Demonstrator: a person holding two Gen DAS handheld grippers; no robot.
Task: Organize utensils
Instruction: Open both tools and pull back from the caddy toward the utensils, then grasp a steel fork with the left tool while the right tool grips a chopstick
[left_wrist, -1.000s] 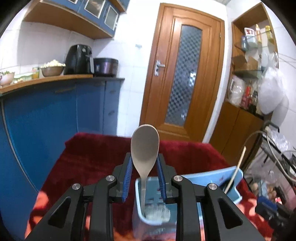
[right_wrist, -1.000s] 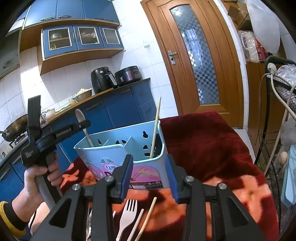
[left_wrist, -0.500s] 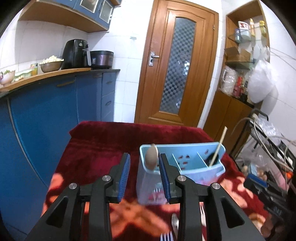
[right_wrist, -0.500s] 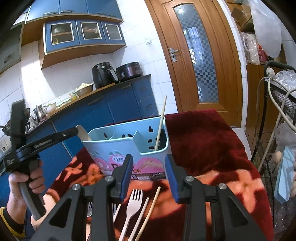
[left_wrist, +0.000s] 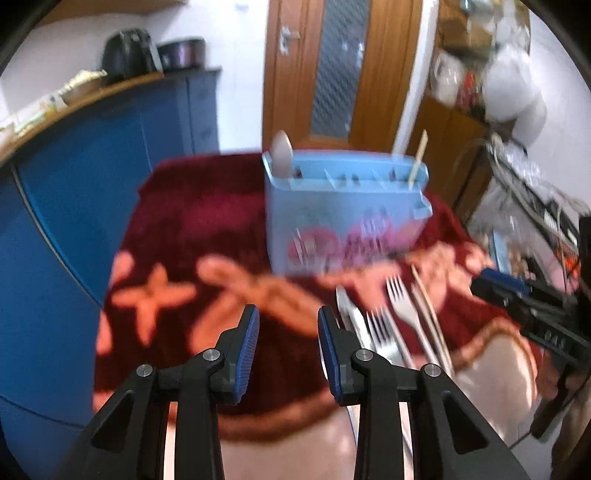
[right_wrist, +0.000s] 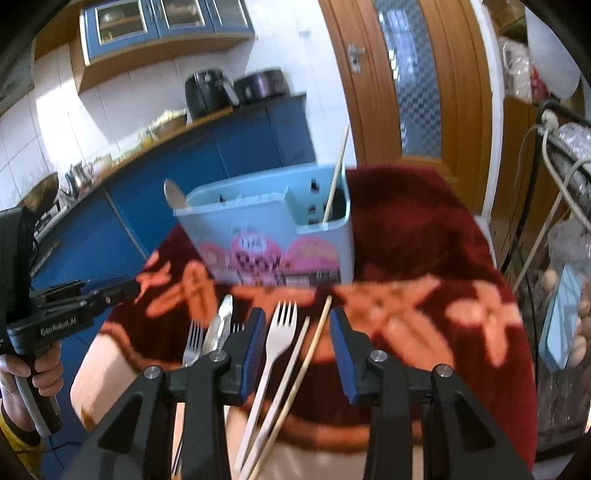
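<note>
The desk (right_wrist: 424, 229), under a red cloth with orange flowers, carries the light blue holder (right_wrist: 273, 236), which stands ahead of both claws. A spoon (right_wrist: 173, 192) already stands in its left end and one chopstick (right_wrist: 336, 173) in its right compartment. The left claw (left_wrist: 286, 345) is released and empty over bare cloth; its jaws have just been opening, nothing between them. The right claw (right_wrist: 297, 350) is also released, low over the loose pieces: the pale fork (right_wrist: 279, 332) and two chopsticks (right_wrist: 314, 343) lie between its jaws, unpinched. I think it should take only one piece, near the middle of the handle, so that it does not tip.
</note>
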